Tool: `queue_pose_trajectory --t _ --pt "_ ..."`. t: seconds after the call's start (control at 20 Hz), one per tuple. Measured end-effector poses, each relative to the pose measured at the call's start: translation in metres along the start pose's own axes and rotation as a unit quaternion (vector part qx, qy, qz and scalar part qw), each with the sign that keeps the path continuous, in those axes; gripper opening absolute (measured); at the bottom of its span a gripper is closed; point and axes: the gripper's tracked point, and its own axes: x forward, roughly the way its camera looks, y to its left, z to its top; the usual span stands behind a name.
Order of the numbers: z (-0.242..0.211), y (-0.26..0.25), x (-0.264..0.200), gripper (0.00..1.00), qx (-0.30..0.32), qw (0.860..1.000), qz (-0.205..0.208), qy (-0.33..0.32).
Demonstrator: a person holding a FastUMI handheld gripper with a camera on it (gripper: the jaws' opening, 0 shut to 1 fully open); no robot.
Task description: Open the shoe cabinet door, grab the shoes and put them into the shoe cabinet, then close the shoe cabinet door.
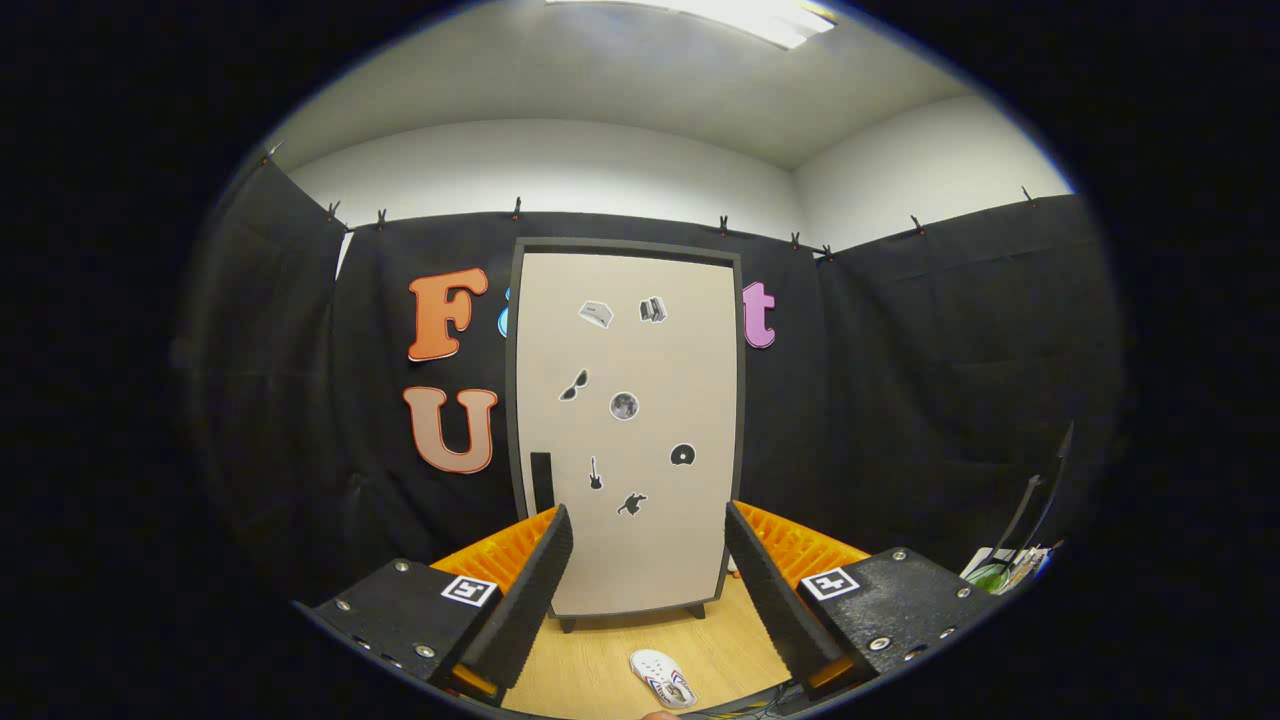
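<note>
Black cloth walls close in the booth around a pale wooden floor (600, 670), and against the back cloth stands the shoe cabinet (628, 430), upright on short feet, its light door (650, 560) flush in the dark frame and dotted with small stickers. You have not started on it: the door looks fully closed, and its dark handle (541, 480) sits low near the left edge, untouched. One white shoe (662, 678) lies on the floor in front of the cabinet, between and just below your fingers (530, 590). So opening, loading and closing all seem left to do. Your gripper (648, 575) is spread wide with nothing between the fingers, held level and aimed straight at the door, near it but not touching. Off to the right, some clutter (1005, 570) sits by the cloth
</note>
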Motion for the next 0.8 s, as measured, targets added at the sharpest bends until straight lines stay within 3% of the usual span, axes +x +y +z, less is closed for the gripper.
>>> queue_pose_trajectory --t 0.8 --pt "-0.019 0.025 0.016 0.95 -0.015 1.000 0.006 0.015"
